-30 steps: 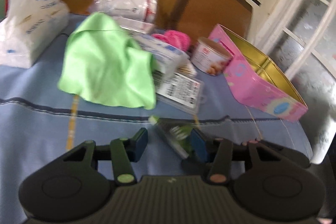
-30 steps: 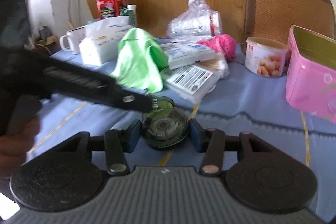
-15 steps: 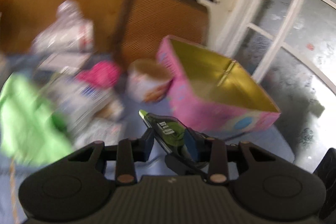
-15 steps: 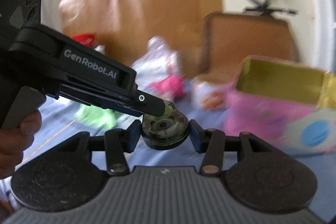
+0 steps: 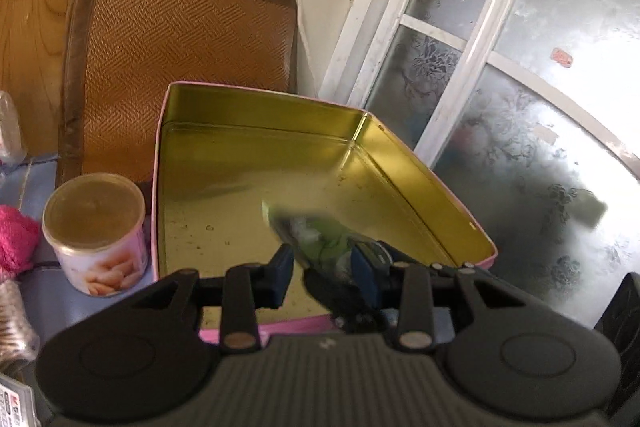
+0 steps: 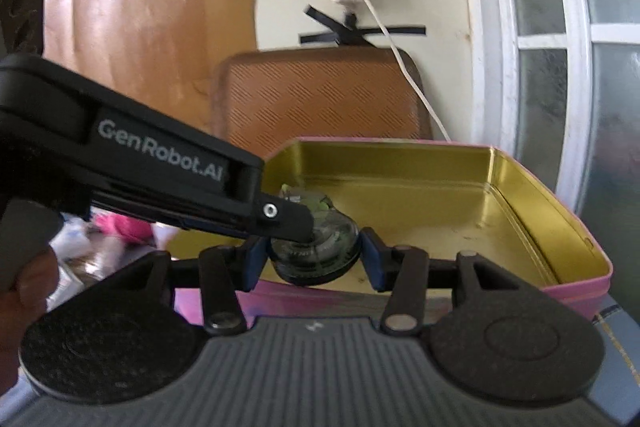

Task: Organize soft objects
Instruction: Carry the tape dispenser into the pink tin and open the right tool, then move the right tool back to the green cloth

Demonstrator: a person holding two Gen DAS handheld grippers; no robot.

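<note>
A small green translucent bottle (image 5: 316,235) hangs blurred over the open pink tin (image 5: 264,93), whose gold inside holds nothing else. My left gripper (image 5: 322,263) is shut across the bottle's body. In the right wrist view the bottle (image 6: 328,231) shows its round base end-on. My right gripper (image 6: 314,255) is shut on that base, just above the pink tin's (image 6: 440,195) near wall. One of the left gripper's fingers (image 6: 288,221) reaches in from the left and lies over the top of the bottle.
A round can with a lid (image 5: 96,231) stands just left of the tin, with a pink woolly bundle (image 5: 14,239) beyond it. A brown woven chair back (image 5: 180,59) rises behind. A frosted window (image 5: 520,67) is on the right. A hand (image 6: 24,291) grips the left handle.
The left gripper shut on the bottle as it lay on the blue cloth. Both grippers then swung right with it, away from the green cloth, until it hung over the tin.
</note>
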